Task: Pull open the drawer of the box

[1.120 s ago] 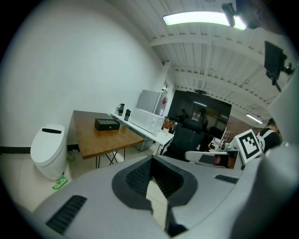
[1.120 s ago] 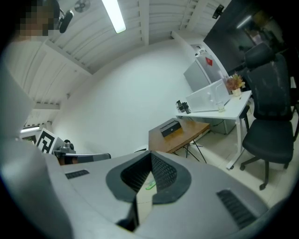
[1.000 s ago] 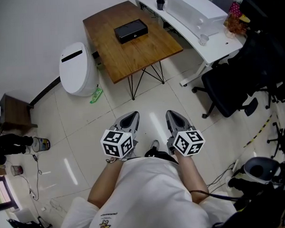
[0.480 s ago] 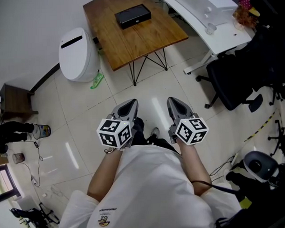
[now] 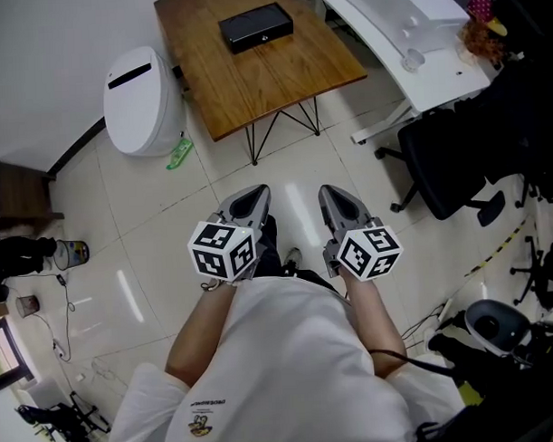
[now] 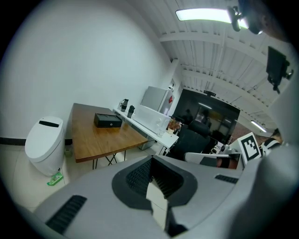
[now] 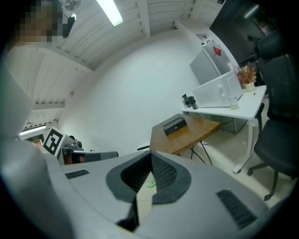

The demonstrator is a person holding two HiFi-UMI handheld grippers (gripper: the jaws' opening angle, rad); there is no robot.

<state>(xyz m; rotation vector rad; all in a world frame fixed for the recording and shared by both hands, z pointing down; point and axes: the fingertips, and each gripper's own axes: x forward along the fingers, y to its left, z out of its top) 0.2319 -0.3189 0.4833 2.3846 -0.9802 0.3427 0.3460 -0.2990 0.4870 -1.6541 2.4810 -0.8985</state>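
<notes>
A black box lies flat on the far part of a wooden table; it also shows small and distant as the box in the left gripper view and the box in the right gripper view. Its drawer looks closed. My left gripper and right gripper hang side by side close to my body, over the tiled floor and well short of the table. In each gripper view the jaws meet, left gripper and right gripper both shut with nothing held.
A rounded white bin stands left of the table, with a green object on the floor beside it. A white desk and a black office chair are at the right. A small dark side table sits at far left.
The view has slid a little, so the table and box sit higher in the picture. Both grippers stay shut, side by side in front of my body.
</notes>
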